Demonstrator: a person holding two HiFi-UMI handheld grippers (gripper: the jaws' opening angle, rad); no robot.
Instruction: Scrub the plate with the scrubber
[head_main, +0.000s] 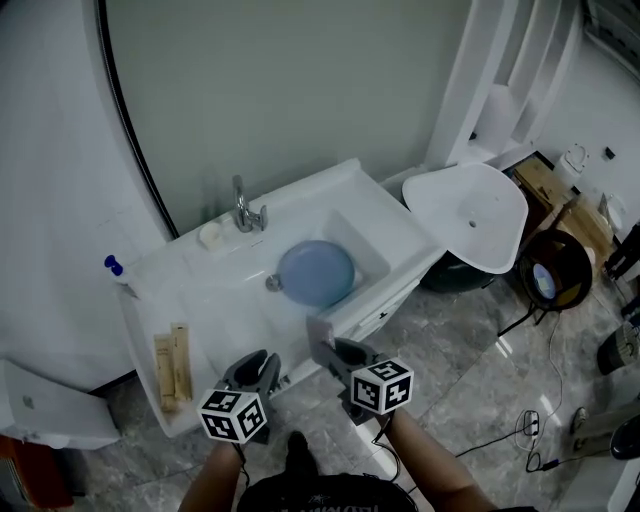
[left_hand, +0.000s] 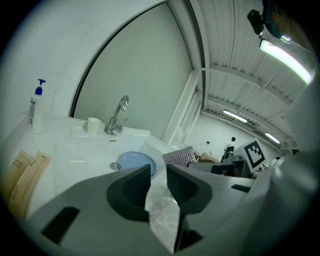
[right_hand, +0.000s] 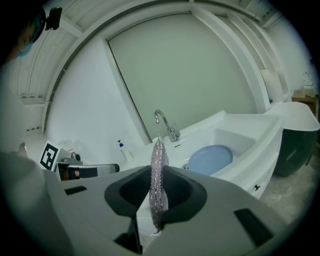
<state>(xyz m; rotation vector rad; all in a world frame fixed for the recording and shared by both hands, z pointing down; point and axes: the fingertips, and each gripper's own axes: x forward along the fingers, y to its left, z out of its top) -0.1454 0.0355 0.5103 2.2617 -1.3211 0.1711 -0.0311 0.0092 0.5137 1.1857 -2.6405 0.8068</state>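
Jaws of the right gripper (right_hand: 159, 172) are squeezed tight on the sparkly scrubber (right_hand: 158, 150). The left gripper (left_hand: 158, 172) has only a small gap between its jaws, and nothing is in the gap. Through it you just see the white bench (head_main: 200, 300) and the floor.

The blue plate (head_main: 316, 272) lies flat in the sink (head_main: 372, 238), at 12 o'clock from both grippers and well apart from them. The tap (head_main: 245, 210) stands at 10 o'clock from the plate.

I think the scrubbing has not started yet. The scrubber is on its way to the plate. Next, the right gripper should go forward and down toward 12 o'clock until the scrubber's flat side rests on the plate. The left gripper could hold the plate's rim so it does not slide.

The right gripper view shows only the scrubber's thin edge. The left gripper view shows its wide, flat face. Only the head view shows both grippers side by side, in front of the sink.
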